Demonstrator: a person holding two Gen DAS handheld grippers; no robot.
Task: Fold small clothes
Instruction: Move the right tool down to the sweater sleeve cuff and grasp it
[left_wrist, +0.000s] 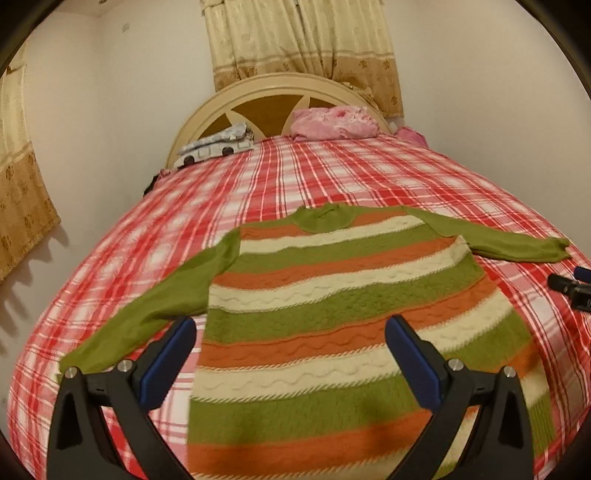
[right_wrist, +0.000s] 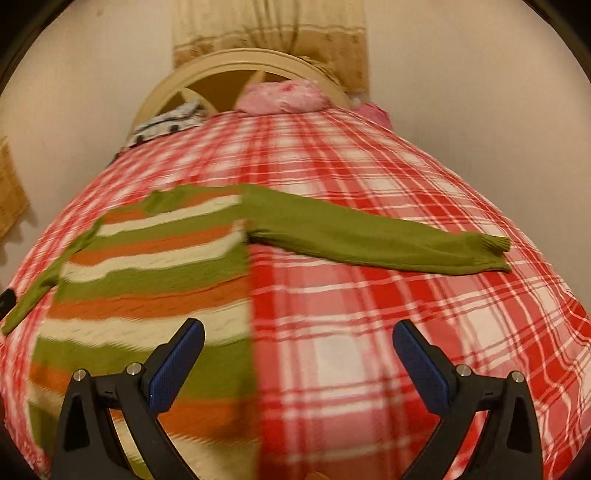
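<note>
- Red and white checks cover the bed (left_wrist: 332, 173), which fills most of both views.
- At the top of the frame a round cream headboard (left_wrist: 273, 83) stands against a pale wall (left_wrist: 110, 110).
- Gold curtains (left_wrist: 295, 40) hang behind the headboard, and one more hangs at the left edge of the left view.
- A pink pile (left_wrist: 334, 122) lies at the head of the bed, with a grey and white cloth (left_wrist: 218, 144) to its left.
- The sweater (left_wrist: 332, 314) lies flat on the bed, sleeves spread out. It has green, orange and cream stripes and green sleeves.
- In the left view it fills the middle and bottom. In the right view it sits on the left side, with one sleeve (right_wrist: 369, 236) reaching to the right.
- The left gripper (left_wrist: 291, 354) is spread wide and holds nothing. It hangs over the sweater's lower part.
- The right gripper (right_wrist: 297, 358) is spread wide too and is empty, over the sweater's edge and the bed.
</note>
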